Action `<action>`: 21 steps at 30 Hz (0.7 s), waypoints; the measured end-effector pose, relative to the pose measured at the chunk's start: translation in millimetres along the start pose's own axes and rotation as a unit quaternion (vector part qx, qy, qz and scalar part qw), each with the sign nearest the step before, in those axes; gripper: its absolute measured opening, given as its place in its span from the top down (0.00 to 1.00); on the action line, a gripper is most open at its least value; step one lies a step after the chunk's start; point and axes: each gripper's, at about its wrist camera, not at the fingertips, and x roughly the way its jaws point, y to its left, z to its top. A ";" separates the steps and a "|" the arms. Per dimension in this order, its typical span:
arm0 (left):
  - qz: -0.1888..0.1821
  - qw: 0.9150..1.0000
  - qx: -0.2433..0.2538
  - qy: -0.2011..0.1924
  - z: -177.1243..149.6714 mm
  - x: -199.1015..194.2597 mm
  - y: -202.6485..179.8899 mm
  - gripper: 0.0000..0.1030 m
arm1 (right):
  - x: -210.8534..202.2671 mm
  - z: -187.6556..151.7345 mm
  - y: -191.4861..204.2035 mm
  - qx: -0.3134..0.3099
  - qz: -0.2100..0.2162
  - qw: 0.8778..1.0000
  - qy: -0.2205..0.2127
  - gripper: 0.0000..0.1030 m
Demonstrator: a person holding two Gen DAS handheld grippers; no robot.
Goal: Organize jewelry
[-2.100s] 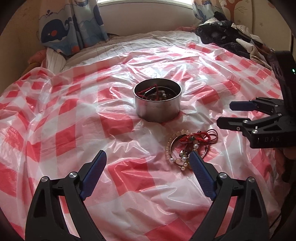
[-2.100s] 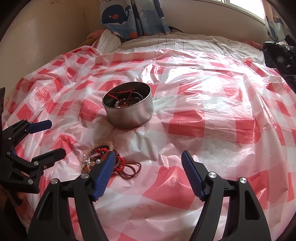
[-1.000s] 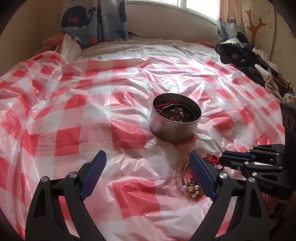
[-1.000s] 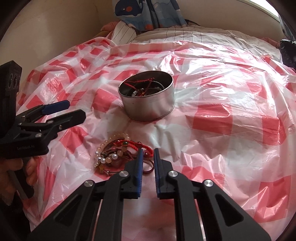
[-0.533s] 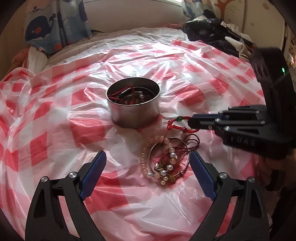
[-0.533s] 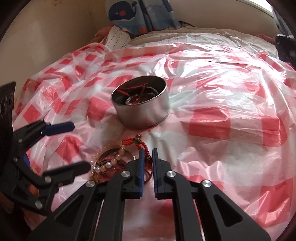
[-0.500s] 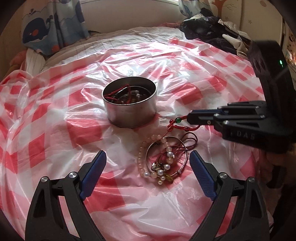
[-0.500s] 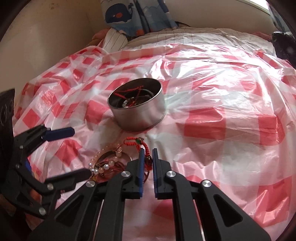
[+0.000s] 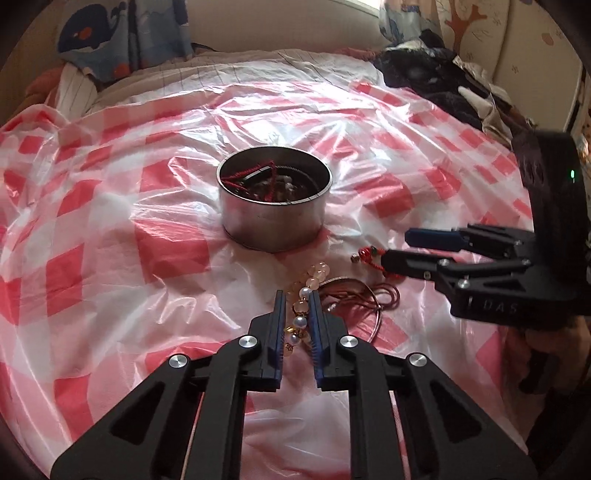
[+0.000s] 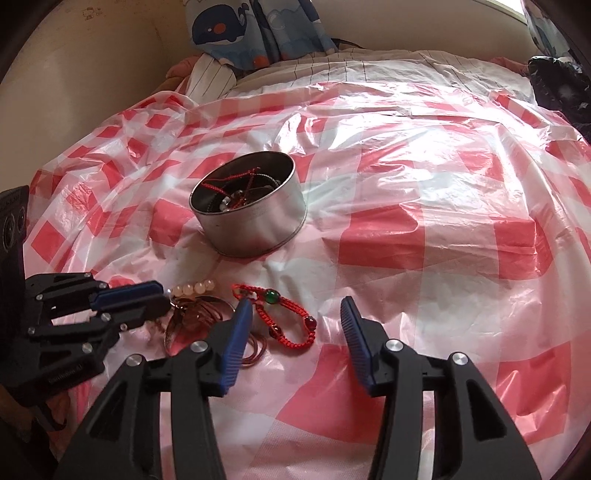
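Note:
A round metal tin [image 9: 273, 225] [image 10: 255, 232] with red cords and beads inside stands on the checked sheet. In front of it lies a tangle of jewelry. My left gripper [image 9: 296, 300] [image 10: 157, 300] is closing, and its pads pinch the pearl and yellow bead bracelet [image 9: 301, 308] in that tangle. A metal bangle with brown cord loops [image 9: 354, 295] [image 10: 199, 319] lies beside it. My right gripper [image 10: 295, 308] [image 9: 394, 246] is opening. The red cord bracelet [image 10: 284, 317] [image 9: 367, 254] lies loose on the sheet between and just ahead of its fingers, touching neither pad.
The red and white checked plastic sheet [image 9: 166, 251] [image 10: 424, 236] covers a bed and is wrinkled. A heap of dark clothes [image 9: 436, 81] lies at the far right. A whale-print curtain [image 10: 251, 29] hangs behind, with a wall to the left. A person's hand [image 9: 546, 343] holds the right gripper.
The left gripper has gone from wide open to shut on the bead bracelet. The right gripper has opened and the red cord bracelet it held up now lies on the sheet.

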 end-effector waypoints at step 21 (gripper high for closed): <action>0.062 0.997 -0.043 0.008 0.7 16.1 24.6 0.50 | 4.7 -0.3 -1.1 -0.003 -0.012 1.000 0.006 0.60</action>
